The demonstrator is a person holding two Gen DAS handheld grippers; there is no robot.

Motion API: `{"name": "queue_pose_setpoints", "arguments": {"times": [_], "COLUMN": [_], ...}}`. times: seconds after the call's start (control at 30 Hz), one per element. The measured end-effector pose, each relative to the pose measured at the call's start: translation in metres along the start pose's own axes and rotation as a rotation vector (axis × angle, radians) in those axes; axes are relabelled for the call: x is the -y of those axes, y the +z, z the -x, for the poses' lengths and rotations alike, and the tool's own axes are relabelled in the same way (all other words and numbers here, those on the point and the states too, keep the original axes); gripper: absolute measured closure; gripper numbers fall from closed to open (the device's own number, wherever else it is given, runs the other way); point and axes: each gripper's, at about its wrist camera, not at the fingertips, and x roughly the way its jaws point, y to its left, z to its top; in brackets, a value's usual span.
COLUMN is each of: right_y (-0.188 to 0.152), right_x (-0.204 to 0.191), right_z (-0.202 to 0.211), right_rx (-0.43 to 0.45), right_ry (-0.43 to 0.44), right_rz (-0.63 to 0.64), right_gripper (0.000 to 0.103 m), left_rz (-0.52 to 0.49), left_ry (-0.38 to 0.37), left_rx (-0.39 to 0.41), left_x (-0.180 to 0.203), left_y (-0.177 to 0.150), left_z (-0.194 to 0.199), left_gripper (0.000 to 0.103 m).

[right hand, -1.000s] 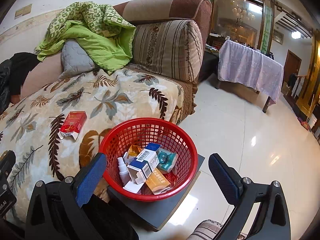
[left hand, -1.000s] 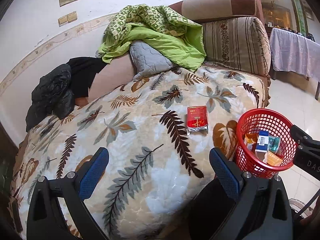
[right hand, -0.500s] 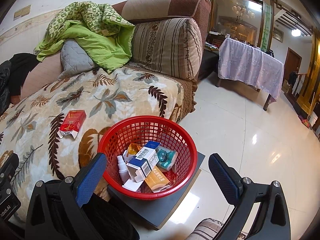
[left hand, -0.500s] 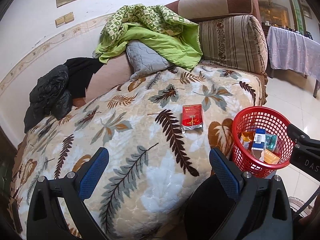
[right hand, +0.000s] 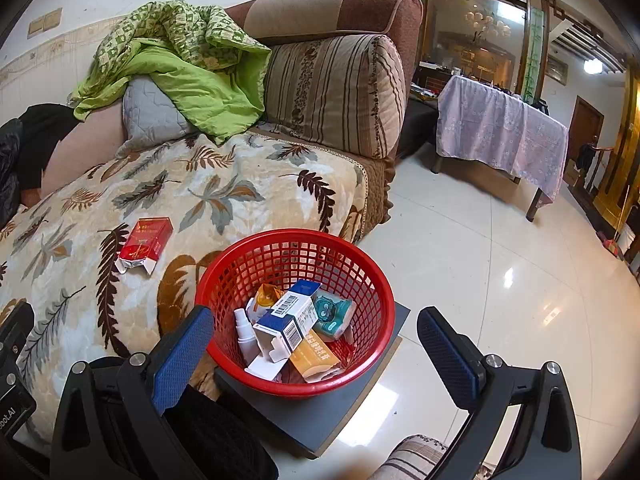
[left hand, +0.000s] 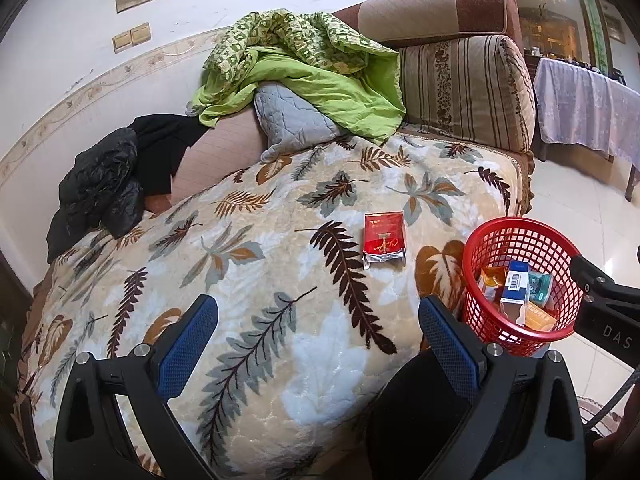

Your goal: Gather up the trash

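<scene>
Red basket (right hand: pixel 294 312) parked on a dark board (right hand: pixel 320 420) just beside the sofa edge, already holding boxes and a small bottle, presumably to keep the drop short. Red cigarette pack (left hand: pixel 383 238) flat on the leaf-print blanket (left hand: pixel 240 280), long axis running toward the backrest, torn foil end nearest. Left hand-held gripper (left hand: pixel 318 336) and right hand-held gripper (right hand: pixel 312 344) both spread wide, gripping nothing.

Left claw (left hand: pixel 318 344) held level, blue-padded fingers spread wide, nothing between them, right claw (right hand: pixel 312 354) likewise wide apart and empty
</scene>
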Motion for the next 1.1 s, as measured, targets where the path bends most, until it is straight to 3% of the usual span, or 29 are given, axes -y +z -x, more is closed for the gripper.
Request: {"name": "queue_pose_setpoints", "arguments": {"times": [1.1], "right_y": [-0.0019], "right_x": [0.0009], "right_z": [-0.0022], "right_rx": [-0.005], "right_ry": [0.002], "right_rz": [0.001], "right_gripper": [0.0], "left_rz": [0.005], "left_ry": [0.0], "left_rx": [0.001], "left_x": [0.0011], "left_y": [0.0], "left_z": [0.0009], "left_gripper": [0.003]}}
